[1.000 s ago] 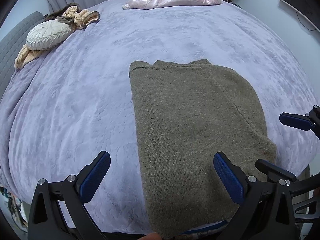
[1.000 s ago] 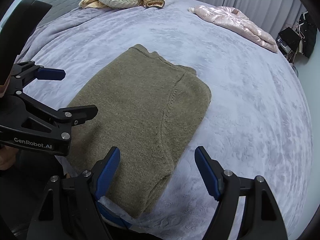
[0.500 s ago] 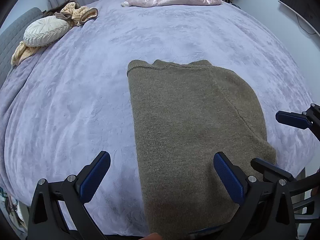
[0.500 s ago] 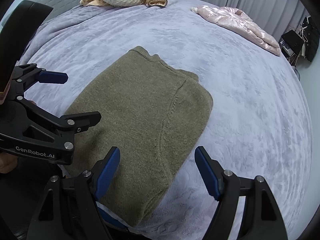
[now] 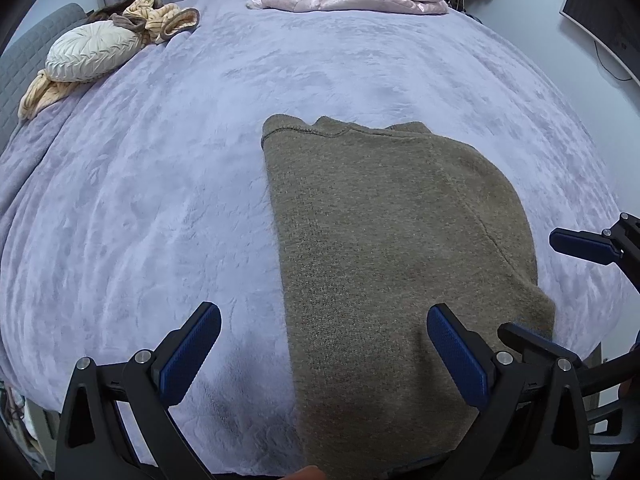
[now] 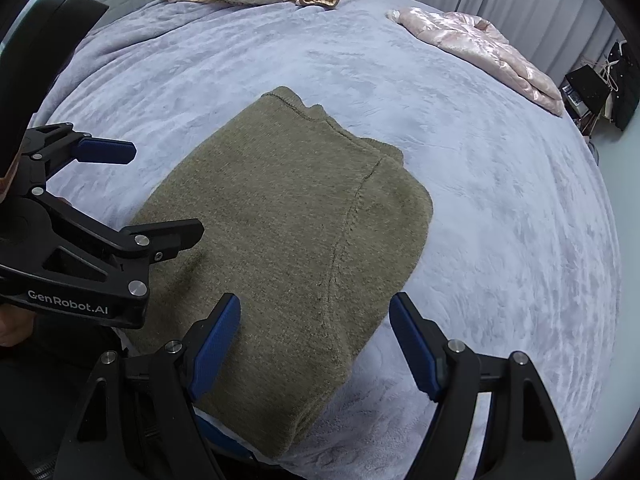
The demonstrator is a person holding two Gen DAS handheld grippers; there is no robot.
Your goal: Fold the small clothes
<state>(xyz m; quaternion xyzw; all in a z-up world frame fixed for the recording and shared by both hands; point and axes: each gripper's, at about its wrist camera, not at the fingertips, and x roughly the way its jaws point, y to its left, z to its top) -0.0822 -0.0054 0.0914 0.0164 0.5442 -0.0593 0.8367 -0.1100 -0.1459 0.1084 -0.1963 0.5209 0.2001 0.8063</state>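
Left wrist view: your left claw (image 5: pixel 324 354) hangs released, its blue pads spread wide and holding nothing, over the near end of an olive knit sweater (image 5: pixel 392 248). Compared with a second ago, the sweater itself has not shifted; the view has only swung a little, so the round cream cushion (image 5: pixel 90 54) at the bed's far left corner sits further in. The sweater lies flat, already folded into a narrow panel on the lavender bed (image 5: pixel 160 184), at the near edge. Its long axis runs from the near edge toward the far edge, neckline end pointing away from you. Your right claw (image 5: pixel 568 286) shows at the right, also released, beside the sweater's right side.

Right wrist view: your right claw (image 6: pixel 316 346) is spread open and empty above the sweater's (image 6: pixel 288 216) near right corner. Your left claw (image 6: pixel 144 192) hovers open over its left side. A pink satin garment (image 6: pixel 480 52) lies at the far right edge. Neither claw has gripped yet, so the next fold, likely bringing the near end toward the neckline, seems not begun.
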